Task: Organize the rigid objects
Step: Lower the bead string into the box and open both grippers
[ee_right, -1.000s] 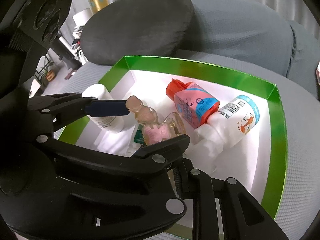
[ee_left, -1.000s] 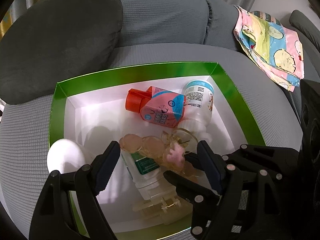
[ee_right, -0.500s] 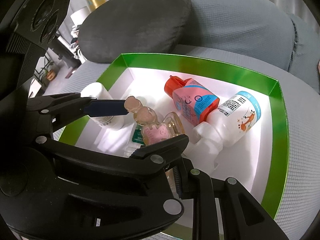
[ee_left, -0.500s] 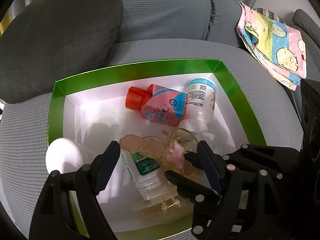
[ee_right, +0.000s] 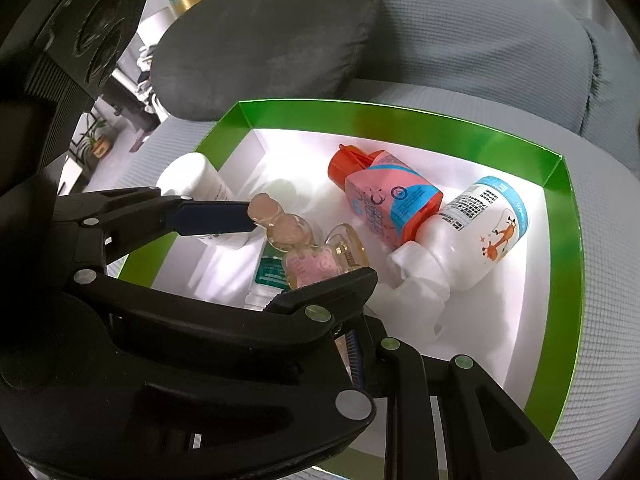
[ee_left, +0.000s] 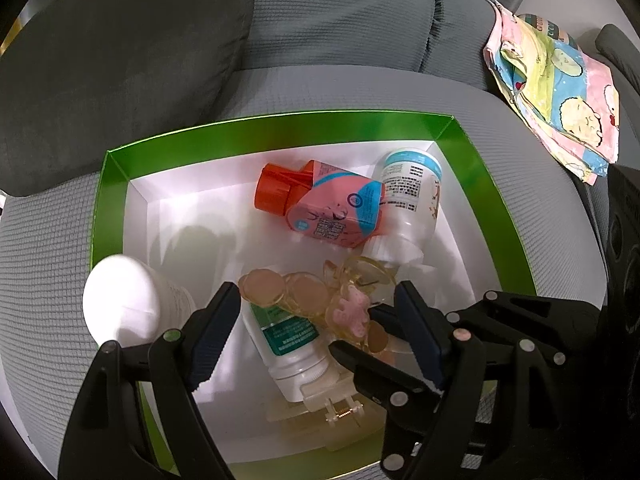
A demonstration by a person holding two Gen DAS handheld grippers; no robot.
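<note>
A green-rimmed white box (ee_left: 280, 120) sits on a grey sofa seat. An amber hair clip (ee_left: 308, 300) with beige discs and a pink bear hangs above the box floor. My left gripper (ee_left: 316, 300) spans it lengthwise; in the right wrist view one blue pad (ee_right: 212, 214) touches the hair clip's (ee_right: 288, 232) beige end. My right gripper (ee_left: 360, 332) comes in from the right and is shut on the clip's other end. In its own view the right gripper (ee_right: 352, 344) is mostly hidden under the left gripper (ee_right: 308, 248).
In the box lie a pink bottle with an orange cap (ee_left: 340, 208), a white blue-labelled bottle (ee_left: 412, 192), a green-labelled bottle (ee_left: 288, 332) and a clear claw clip (ee_left: 332, 404). A white bottle (ee_left: 120, 304) stands at the left wall. A patterned cloth (ee_left: 560, 92) and a dark cushion (ee_left: 120, 60) lie behind.
</note>
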